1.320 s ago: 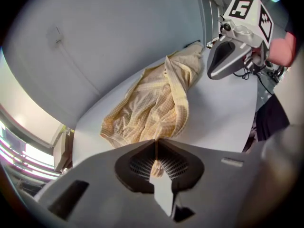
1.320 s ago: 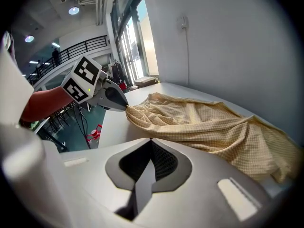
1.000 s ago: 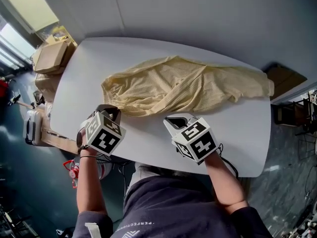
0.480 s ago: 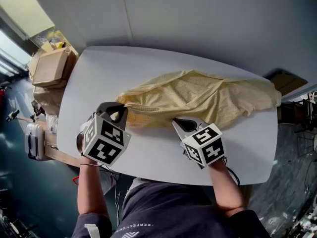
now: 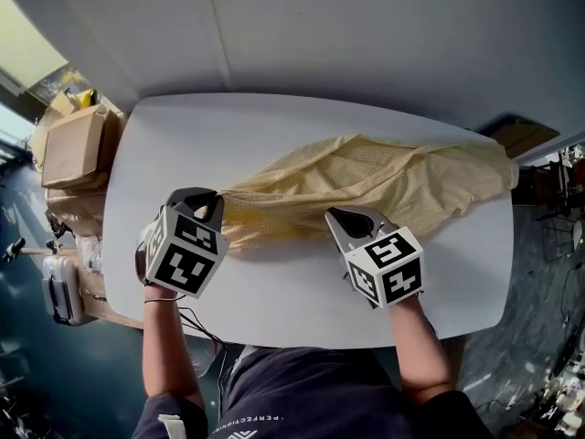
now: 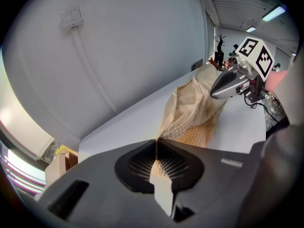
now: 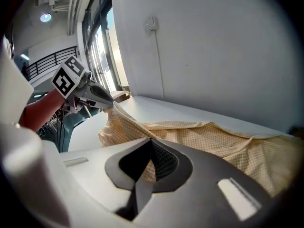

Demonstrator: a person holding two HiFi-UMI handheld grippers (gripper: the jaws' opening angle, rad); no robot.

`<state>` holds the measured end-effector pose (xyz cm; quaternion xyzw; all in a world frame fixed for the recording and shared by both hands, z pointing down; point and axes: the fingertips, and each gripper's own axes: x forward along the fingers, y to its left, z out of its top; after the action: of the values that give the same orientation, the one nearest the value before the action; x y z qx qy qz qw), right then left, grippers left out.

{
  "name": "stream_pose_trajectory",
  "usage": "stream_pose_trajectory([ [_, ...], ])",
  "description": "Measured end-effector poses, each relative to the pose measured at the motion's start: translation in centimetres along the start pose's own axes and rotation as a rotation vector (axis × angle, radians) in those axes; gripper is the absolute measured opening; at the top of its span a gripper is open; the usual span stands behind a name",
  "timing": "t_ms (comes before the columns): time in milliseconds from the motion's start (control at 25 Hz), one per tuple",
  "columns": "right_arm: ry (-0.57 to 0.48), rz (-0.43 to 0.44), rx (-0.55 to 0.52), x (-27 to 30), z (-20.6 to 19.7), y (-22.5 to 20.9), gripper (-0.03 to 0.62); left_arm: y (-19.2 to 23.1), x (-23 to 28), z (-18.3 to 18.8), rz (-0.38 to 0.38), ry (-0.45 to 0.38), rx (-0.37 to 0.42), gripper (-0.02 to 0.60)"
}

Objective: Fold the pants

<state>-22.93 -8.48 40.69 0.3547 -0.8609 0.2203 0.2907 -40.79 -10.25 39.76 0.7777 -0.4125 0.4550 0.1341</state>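
Looking down on pale yellow checked pants point(image 5: 384, 176) strung out left-to-right across white table point(image 5: 274, 291), far end lying close to table's right edge. Can't tell waist from cuff here.

Gripping near edge at two spots. Left claw point(image 5: 208, 208): pinched together on a bunched corner at the pants' left end, cloth visibly nipped in the jaws. Right claw point(image 5: 335, 218): likewise closed on the near edge approx mid-length, fabric feeding straight into the shut jaws.

Handling, by the look of it: thin, light woven stuff, v. soft, zero stiffness. Draping & wrinkling between the two grip pts, sagging into loose folds. Not fragile, not slick-looking, but prob. prone to bunching & dragging on the table.

Best taken at an edge or seam, where layers double up, w/ both layers caught. Otherwise likely lifting the top layer only.

Next, at a guess: keeping both claws level & cloth taut between them for a clean fold line, then carrying near edge over toward far edge. Risks: uneven pull skewing the fold, or far end slipping off the table's right side.
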Motion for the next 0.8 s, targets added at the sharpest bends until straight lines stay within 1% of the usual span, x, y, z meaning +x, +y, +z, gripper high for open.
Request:
stream_pose_trajectory([
  [160, 0.009, -0.024, 0.019, 1.2, 0.0, -0.7, 0.002, 1.3, 2.9, -1.6, -0.025, 0.062, -0.002, 0.017],
  [320, 0.03, -0.013, 0.038, 2.2, -0.2, -0.7, 0.002, 1.5, 5.1, -2.8, -0.07, 0.091, -0.018, 0.017],
  [520, 0.051, 0.002, 0.051, 3.6, -0.5, 0.1, 0.002, 1.5, 6.3, -3.8, -0.121, 0.089, -0.036, 0.018],
  [640, 0.067, 0.003, 0.057, 4.3, -0.8, 0.5, 0.002, 1.3, 6.8, -4.3, -0.148, 0.089, -0.022, 0.02],
  [800, 0.08, -0.008, 0.066, 4.8, -0.9, 0.8, 0.002, 1.5, 7.1, -5.0, -0.157, 0.083, -0.005, 0.023],
])
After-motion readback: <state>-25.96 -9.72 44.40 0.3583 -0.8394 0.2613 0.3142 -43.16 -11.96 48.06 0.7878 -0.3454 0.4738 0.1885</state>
